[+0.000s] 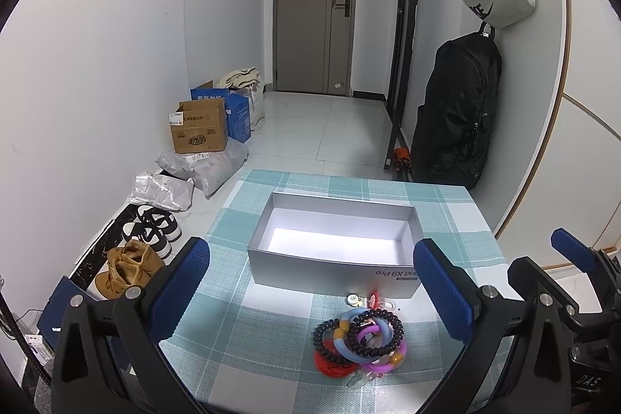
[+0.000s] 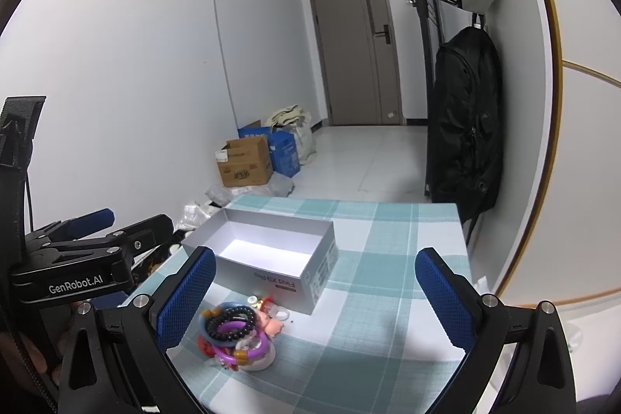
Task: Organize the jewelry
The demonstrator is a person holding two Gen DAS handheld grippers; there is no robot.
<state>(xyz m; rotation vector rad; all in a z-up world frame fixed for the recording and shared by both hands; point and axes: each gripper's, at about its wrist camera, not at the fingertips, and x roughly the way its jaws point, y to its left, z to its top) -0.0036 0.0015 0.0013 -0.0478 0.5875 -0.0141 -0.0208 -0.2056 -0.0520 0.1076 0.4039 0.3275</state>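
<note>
While you look along your left gripper (image 1: 310,291), its two blue-padded fingers (image 1: 182,291) stand wide apart over the teal-and-white checked tablecloth (image 1: 458,216), holding nothing. The cloth's left edge drops to the floor beside two pairs of shoes (image 1: 139,247), and its far edge lies just behind one open silver cardboard box (image 1: 330,270) with a white inside. A heap of bead and plastic bracelets (image 1: 359,340) lies between the fingers, nearer the right one, just in front of the box's near wall; the rings overlap too much for an exact count, though one black bead loop, one pale blue and two purple show. A few small trinkets (image 1: 366,300) sit against the box. From the right wrist, your right gripper (image 2: 314,297) is likewise spread and holds nothing; the bracelets (image 2: 233,332) lie just beside its left pad (image 2: 186,297), with bare cloth (image 2: 368,317) stretching to the right finger. Your left gripper (image 2: 83,247) hangs at the table's left edge.
</note>
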